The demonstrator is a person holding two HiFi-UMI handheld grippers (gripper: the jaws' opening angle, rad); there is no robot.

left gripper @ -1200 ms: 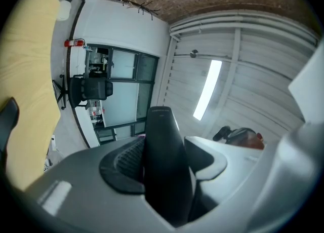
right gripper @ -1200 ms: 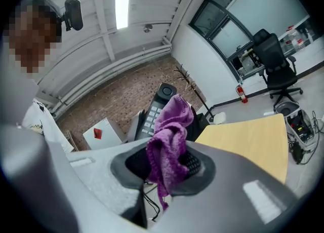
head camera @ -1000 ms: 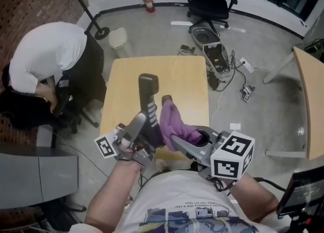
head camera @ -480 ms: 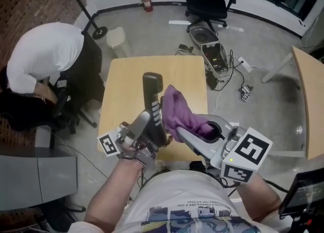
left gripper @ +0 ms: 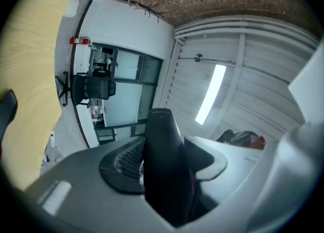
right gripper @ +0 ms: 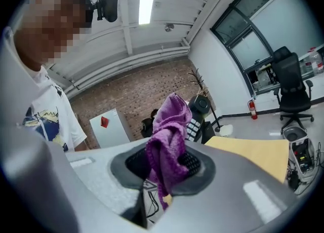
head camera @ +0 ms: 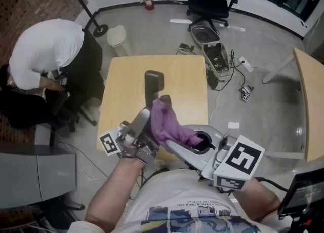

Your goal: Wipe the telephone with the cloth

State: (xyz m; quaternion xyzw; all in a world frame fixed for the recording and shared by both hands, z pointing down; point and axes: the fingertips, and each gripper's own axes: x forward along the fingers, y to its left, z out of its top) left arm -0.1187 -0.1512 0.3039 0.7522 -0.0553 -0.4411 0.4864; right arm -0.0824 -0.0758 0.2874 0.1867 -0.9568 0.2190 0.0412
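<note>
Telephone (head camera: 154,82) lower half hidden behind cloth (head camera: 164,123) in head view.

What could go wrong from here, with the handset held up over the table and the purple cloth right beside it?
1. The left gripper clamps only the lower part of the telephone. Sideways pressure from the cloth could twist it loose and drop it onto the table.
2. The right gripper pinches just a fold of the cloth, with most of it bunched loose above, so it might pull free mid-wipe.
</note>
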